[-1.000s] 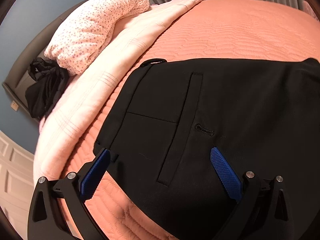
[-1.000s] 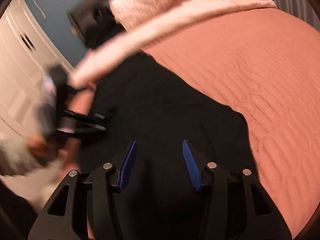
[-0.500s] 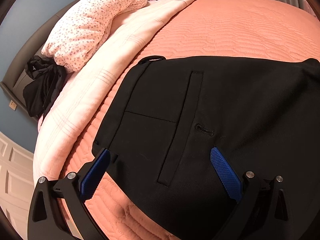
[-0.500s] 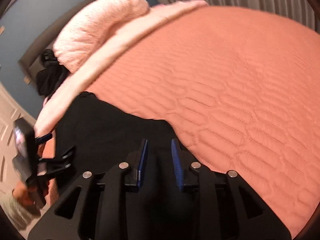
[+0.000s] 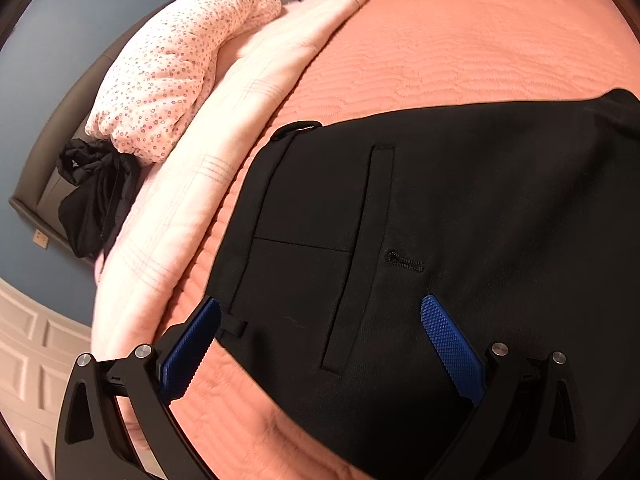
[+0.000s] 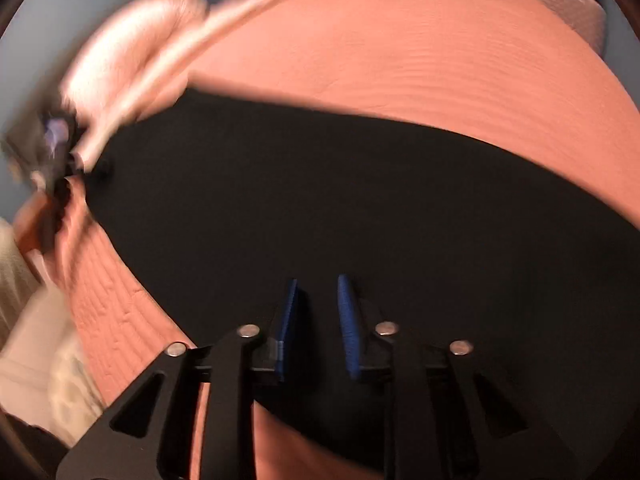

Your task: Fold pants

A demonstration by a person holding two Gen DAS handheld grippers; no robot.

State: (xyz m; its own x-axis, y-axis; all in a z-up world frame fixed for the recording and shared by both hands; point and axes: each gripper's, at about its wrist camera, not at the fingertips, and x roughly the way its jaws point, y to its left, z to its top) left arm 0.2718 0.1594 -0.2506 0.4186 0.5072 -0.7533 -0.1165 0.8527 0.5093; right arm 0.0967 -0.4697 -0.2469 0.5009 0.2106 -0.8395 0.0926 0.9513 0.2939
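Black pants (image 5: 440,220) lie flat on the orange bedspread (image 5: 460,52), waistband end toward me, with a back pocket welt and buttonhole (image 5: 404,261) showing. My left gripper (image 5: 320,304) stands wide open over the waistband corner. Its left pad (image 5: 188,352) is over bare bedspread by a belt loop, its right pad (image 5: 448,344) over the cloth. In the blurred right wrist view the pants (image 6: 320,200) fill the middle. My right gripper (image 6: 318,282) is closing, with a narrow gap left and black cloth showing in it. I cannot tell whether the cloth is pinched.
A pale pink blanket (image 5: 224,168) and a floral pillow (image 5: 180,80) lie along the bed's head. A black garment (image 5: 92,200) hangs by the dark headboard. A blue wall and white panelled door (image 5: 28,352) are at the left. Grey curtains hang behind the bed.
The right gripper's jaws have narrowed a lot and its view has swung across the pants, now blurred. The left gripper has barely shifted and stays wide open.
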